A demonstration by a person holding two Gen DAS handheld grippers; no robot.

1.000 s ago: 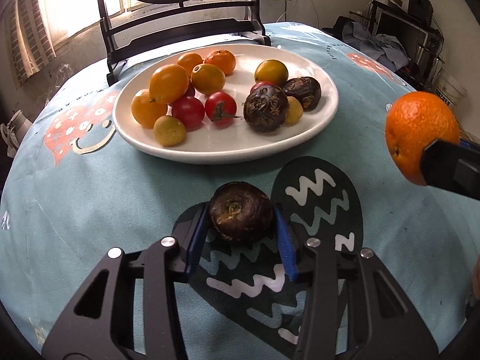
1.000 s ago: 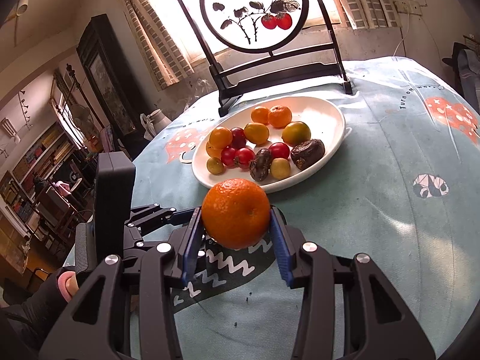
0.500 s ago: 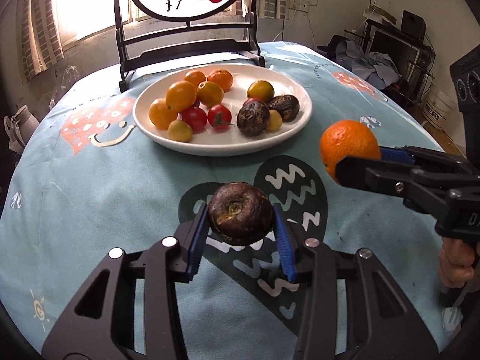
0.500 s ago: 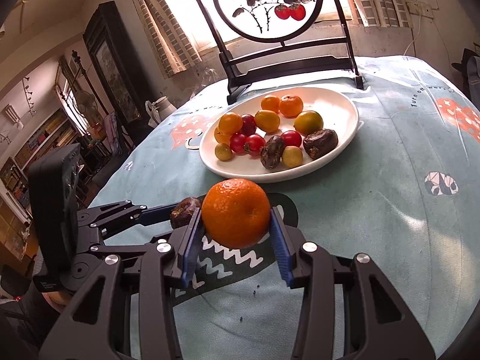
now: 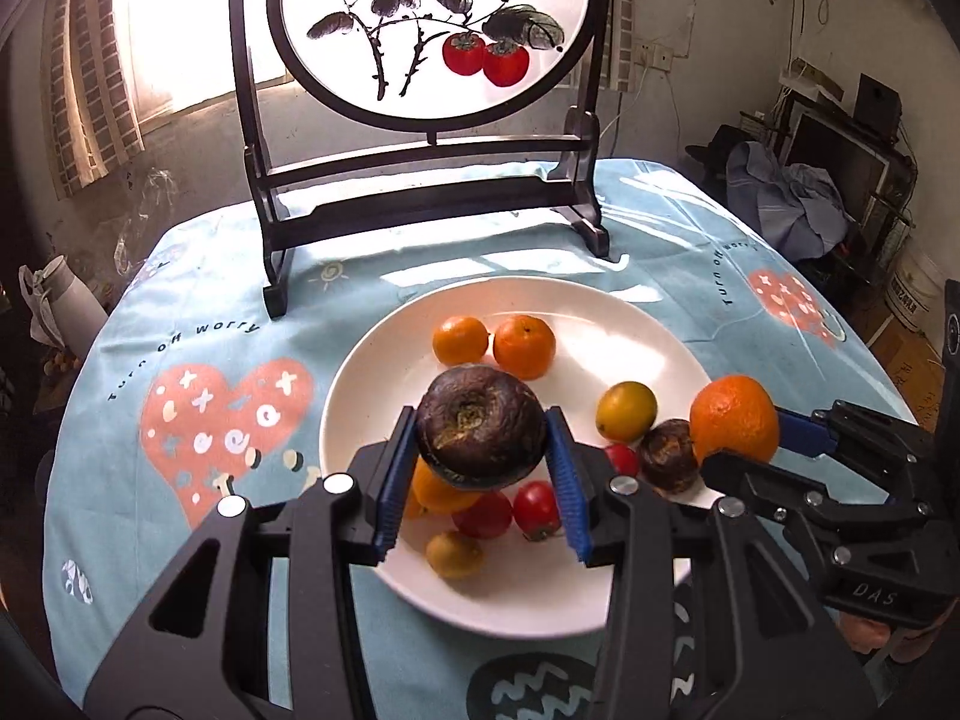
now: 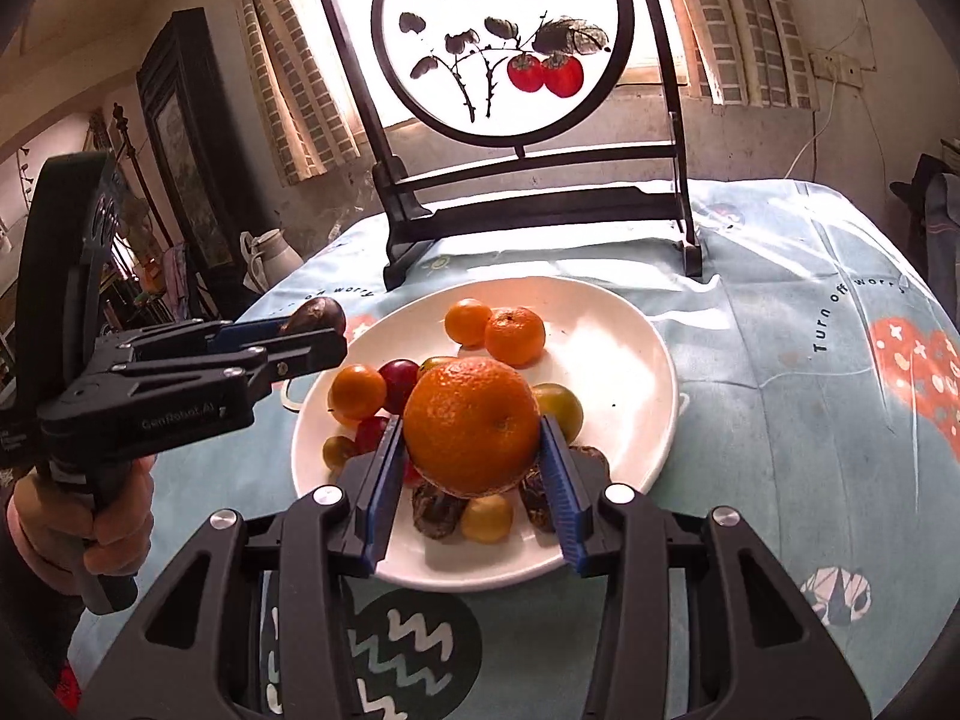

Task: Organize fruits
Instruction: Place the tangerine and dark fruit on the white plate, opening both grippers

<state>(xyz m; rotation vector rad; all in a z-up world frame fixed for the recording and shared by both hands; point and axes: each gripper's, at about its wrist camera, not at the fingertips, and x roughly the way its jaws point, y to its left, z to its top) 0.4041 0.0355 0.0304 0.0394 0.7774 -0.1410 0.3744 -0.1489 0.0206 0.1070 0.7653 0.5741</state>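
Two fruits aloft over a nearly full plate — delivery pending.

Left gripper [image 5: 480, 474] clamped on a dark wrinkled fruit [image 5: 480, 426], right gripper [image 6: 474, 474] clamped on a large orange [image 6: 471, 423]; both above the white plate [image 5: 648, 348], neither set down. Most fruit already heaped at the near side — bare room toward the sunlit far rim, short of the wooden screen stand [image 5: 420, 204]. Grippers close together, little slack between.

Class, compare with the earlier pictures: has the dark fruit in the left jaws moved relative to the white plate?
Yes. The dark fruit, earlier short of the plate above the tablecloth, now hangs over the plate's fruit.
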